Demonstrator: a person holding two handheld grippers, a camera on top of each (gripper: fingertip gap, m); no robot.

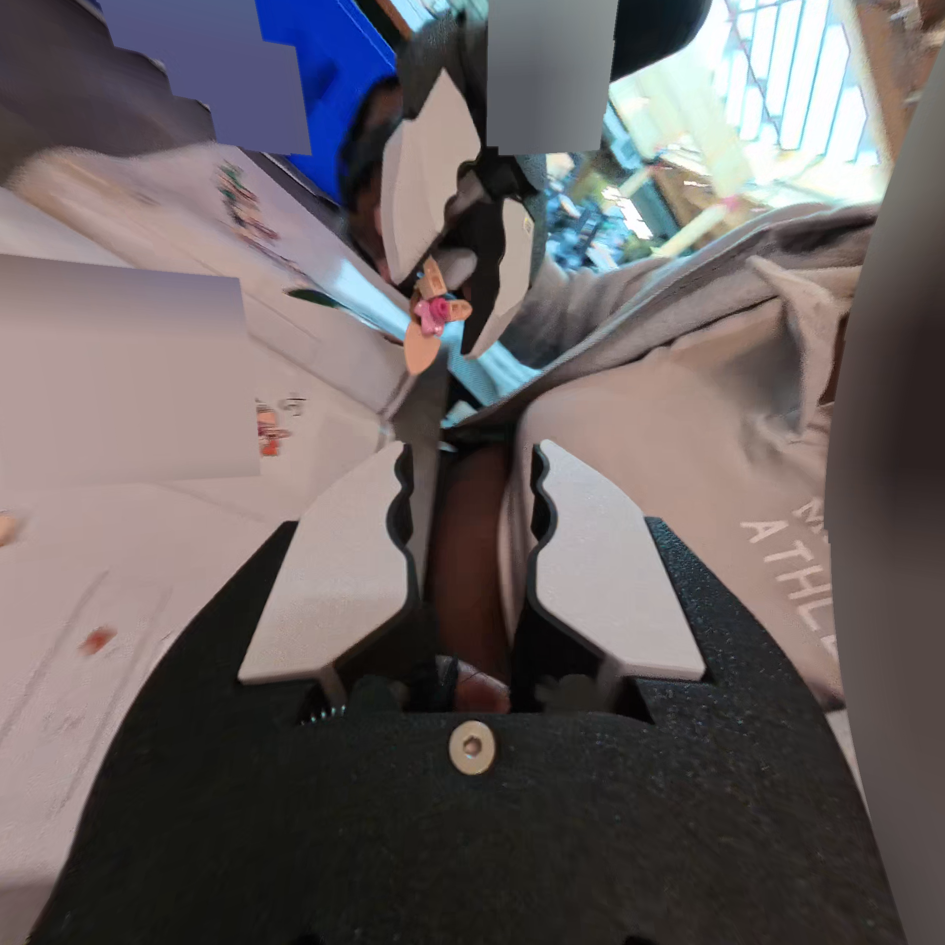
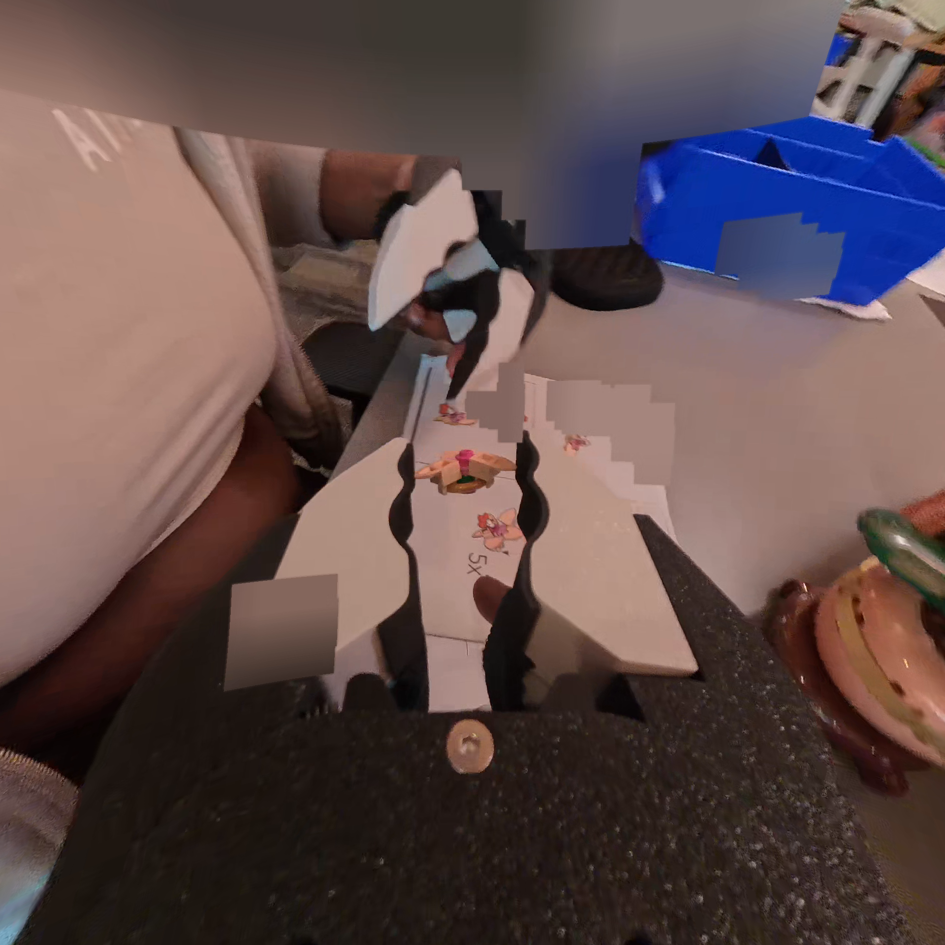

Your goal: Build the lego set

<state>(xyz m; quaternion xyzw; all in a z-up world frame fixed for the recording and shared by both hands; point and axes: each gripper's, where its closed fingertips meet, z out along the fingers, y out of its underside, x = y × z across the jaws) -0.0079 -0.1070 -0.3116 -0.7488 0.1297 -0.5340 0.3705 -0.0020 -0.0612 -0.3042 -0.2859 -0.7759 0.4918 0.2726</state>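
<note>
Pink-and-tan plastic lego flower (image 2: 463,468) is clamped in my right tool (image 2: 464,445) above the white instruction sheet (image 2: 450,588), while my left tool (image 1: 471,447) stands apart.

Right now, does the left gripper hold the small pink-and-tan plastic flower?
No: the left gripper is open, empty; the right gripper grips the flower.

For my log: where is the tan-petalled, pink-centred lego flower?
Lego flower: centre of right wrist view, clamped in the right gripper, above the white instruction sheet.
</note>
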